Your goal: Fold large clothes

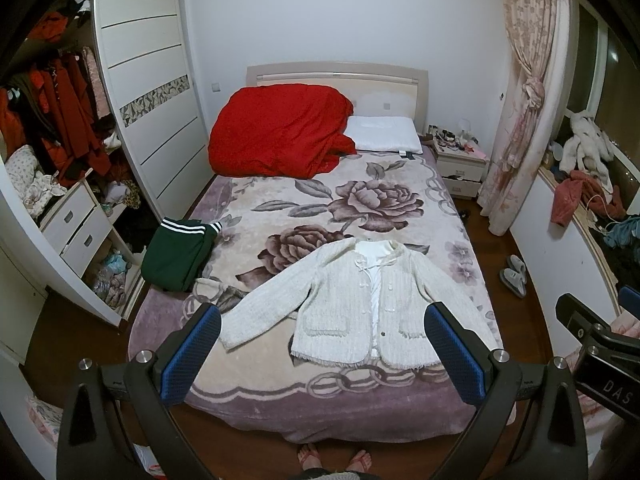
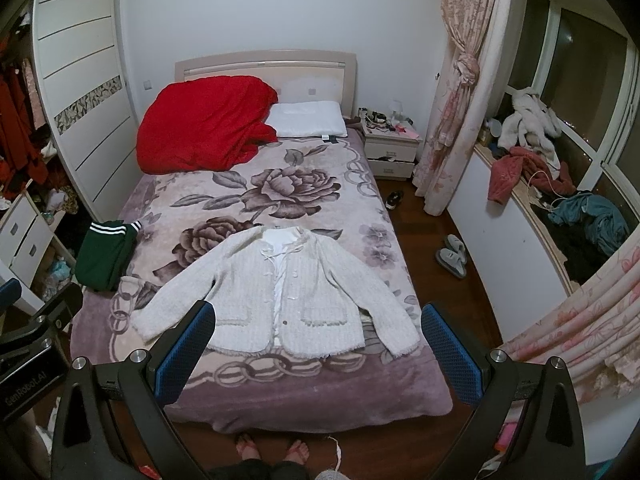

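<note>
A white knit jacket (image 1: 352,304) lies spread flat (front up, sleeves out) on the bed (image 1: 320,404), ahead of and between both sets of jaws. The left gripper (image 1: 322,354) and right gripper (image 2: 318,348) hang released above, holding nothing.

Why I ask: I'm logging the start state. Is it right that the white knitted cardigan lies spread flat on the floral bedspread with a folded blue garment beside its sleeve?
Not quite: the folded garment is dark green with white stripes, as the left wrist view shows. The white knitted cardigan does lie flat on the floral bedspread.
</note>
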Demonstrator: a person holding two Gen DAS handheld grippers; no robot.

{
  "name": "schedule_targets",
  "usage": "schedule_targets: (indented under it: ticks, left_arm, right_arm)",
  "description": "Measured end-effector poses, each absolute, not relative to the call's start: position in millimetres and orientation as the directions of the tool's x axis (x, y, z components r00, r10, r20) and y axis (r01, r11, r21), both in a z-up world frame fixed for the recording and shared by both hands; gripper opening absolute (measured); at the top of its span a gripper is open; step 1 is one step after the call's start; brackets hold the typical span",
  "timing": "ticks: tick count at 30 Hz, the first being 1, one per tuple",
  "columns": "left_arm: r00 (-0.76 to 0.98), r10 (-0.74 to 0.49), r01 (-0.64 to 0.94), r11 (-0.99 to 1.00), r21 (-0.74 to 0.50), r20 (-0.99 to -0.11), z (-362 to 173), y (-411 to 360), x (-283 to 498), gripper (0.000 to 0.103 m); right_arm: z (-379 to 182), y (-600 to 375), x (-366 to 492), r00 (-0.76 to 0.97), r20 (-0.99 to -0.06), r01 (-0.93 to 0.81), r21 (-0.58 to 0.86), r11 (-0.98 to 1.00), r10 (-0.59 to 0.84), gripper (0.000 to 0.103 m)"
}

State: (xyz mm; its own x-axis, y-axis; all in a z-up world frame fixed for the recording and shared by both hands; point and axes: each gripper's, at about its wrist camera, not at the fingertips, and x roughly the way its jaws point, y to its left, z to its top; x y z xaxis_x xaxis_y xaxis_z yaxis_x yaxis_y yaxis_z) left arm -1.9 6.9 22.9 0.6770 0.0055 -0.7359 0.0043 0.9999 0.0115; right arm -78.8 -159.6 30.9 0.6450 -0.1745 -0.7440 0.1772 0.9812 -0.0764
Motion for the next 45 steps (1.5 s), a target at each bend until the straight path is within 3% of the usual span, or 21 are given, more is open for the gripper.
schedule_targets:
  ticks: [19, 26, 30, 32, 33, 35, 39, 45]
  left_arm:
    - [0.674, -0.004, 0.01, 1.0, 0.004, -0.739, 19.8, 5.5, 3.2, 0.103]
    - [0.701, 0.099, -0.048, 0.995, 0.091, -0.706, -29.3, 4.0, 70.4, 0.103]
    - [0.68, 0.162, -0.057, 0.984, 0.169, -0.715, -90.8, 0.0, 107.6, 0.103]
    - [0.647, 0.205, -0.061, 0.974, 0.218, -0.734, -130.7, -7.6, 129.4, 0.103]
    - [0.631, 0.221, -0.063, 0.97, 0.235, -0.744, -146.8, -10.3, 135.1, 0.103]
    - [0.598, 0.244, -0.065, 0.964, 0.258, -0.763, -181.0, -13.0, 147.4, 0.103]
    - [0.468, 0.322, -0.087, 0.943, 0.32, -0.823, -267.0, -29.1, 176.2, 0.103]
    - [0.323, 0.389, -0.093, 0.92, 0.38, -0.863, -375.1, -68.8, 207.8, 0.103]
  right_arm:
    - [32.9, -161.5, -77.1, 0.64, -0.748, 0.187, -0.074, 0.98, -0.178, 0.103]
    - [2.2, -178.1, -31.6, 0.616, -0.779, 0.236, 0.036, 0.971, -0.12, 0.103]
    - [-72.9, -233.8, 5.0, 0.554, -0.826, 0.373, 0.138, 0.917, -0.101, 0.101]
    - [-119.4, -270.4, 17.3, 0.511, -0.85, 0.468, 0.151, 0.871, -0.127, 0.078]
    - [-147.7, -294.0, 24.3, 0.464, -0.875, 0.52, 0.142, 0.842, -0.139, 0.06]
    - [-206.4, -338.9, 33.3, 0.383, -0.915, 0.614, 0.149, 0.775, -0.127, 0.06]
    - [-342.6, -443.6, 24.5, 0.325, -0.946, 0.809, 0.28, 0.517, 0.003, 0.077]
    - [-568.1, -541.7, -11.3, 0.369, -0.909, 0.909, 0.396, 0.126, 0.193, 0.078]
